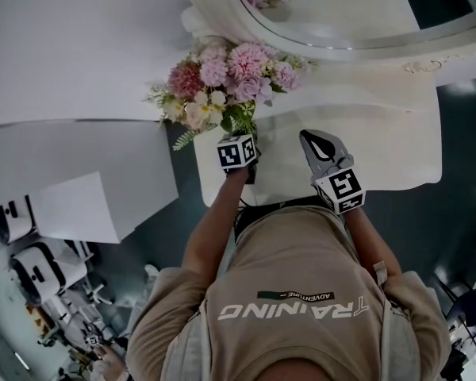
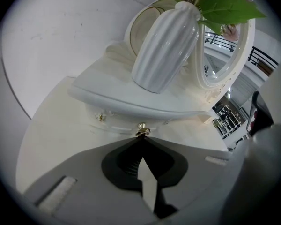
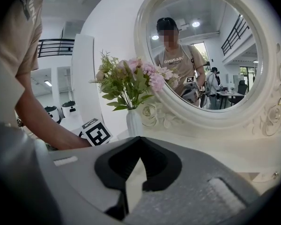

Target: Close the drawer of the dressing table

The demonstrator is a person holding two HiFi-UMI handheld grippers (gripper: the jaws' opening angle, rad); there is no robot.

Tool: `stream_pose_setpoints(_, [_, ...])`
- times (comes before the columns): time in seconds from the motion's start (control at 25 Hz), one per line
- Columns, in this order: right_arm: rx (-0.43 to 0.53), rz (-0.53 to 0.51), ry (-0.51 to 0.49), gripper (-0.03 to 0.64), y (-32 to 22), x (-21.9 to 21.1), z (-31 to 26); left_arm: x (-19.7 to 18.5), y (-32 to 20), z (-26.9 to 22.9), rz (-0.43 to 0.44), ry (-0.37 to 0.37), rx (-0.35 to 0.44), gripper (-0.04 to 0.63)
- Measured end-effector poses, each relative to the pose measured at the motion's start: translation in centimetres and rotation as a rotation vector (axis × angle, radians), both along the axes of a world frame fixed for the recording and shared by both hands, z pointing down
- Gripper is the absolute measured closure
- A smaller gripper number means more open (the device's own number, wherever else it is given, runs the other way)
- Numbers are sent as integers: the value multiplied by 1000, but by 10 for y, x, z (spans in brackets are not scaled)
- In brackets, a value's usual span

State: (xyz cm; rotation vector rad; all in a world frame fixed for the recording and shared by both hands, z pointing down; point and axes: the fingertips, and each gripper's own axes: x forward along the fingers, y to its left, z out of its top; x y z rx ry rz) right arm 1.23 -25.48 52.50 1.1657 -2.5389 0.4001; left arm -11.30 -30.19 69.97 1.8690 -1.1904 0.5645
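Observation:
The white dressing table [image 1: 397,133] carries a low raised shelf with a small drawer front [image 2: 124,122] under it. My left gripper [image 2: 141,139] is shut, its tips pressed against the drawer's brass knob [image 2: 141,130]; the drawer front looks nearly flush with its frame. In the head view only this gripper's marker cube [image 1: 238,151] shows below the flowers. My right gripper [image 1: 308,138] is shut and empty, hovering over the table top to the right, pointing at the round mirror [image 3: 210,55].
A white ribbed vase [image 2: 166,46] with pink flowers [image 1: 226,82] stands on the shelf just above the drawer. A second small knob [image 2: 100,117] sits to the left. A white curved wall [image 1: 71,46] is left of the table; the person's torso [image 1: 293,292] stands against the front edge.

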Motion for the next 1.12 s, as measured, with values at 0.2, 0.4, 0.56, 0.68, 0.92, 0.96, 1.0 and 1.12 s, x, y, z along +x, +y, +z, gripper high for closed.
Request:
stream_pose_setpoints(0.2, [29, 2, -3, 614, 6, -2, -9, 5, 7, -12, 23, 8, 39, 577])
stream_pose_setpoints(0.4, [27, 15, 9, 614, 21, 3, -6, 1, 22, -48, 51, 1, 126, 577])
stream_pose_setpoints(0.56, [28, 14, 17, 614, 29, 4, -5, 5, 37, -83, 92, 31, 194, 577])
stream_pose_setpoints(0.68, [57, -1, 18, 614, 28, -2, -12, 2, 43, -109, 82, 64, 248, 577])
stream_pose_setpoints(0.92, [110, -25, 19, 615, 26, -9, -32, -4, 54, -158, 78, 63, 369, 577])
stream_pose_setpoints(0.96, [111, -31, 24, 614, 26, -9, -34, -4, 55, -166, 81, 62, 386, 577])
stream_pose_setpoints(1.0, [110, -38, 28, 615, 26, -9, -36, -5, 55, -173, 86, 61, 402, 577])
stream_pose_setpoints(1.12, [110, -56, 30, 615, 25, -11, -45, -10, 55, -193, 102, 45, 446, 577])
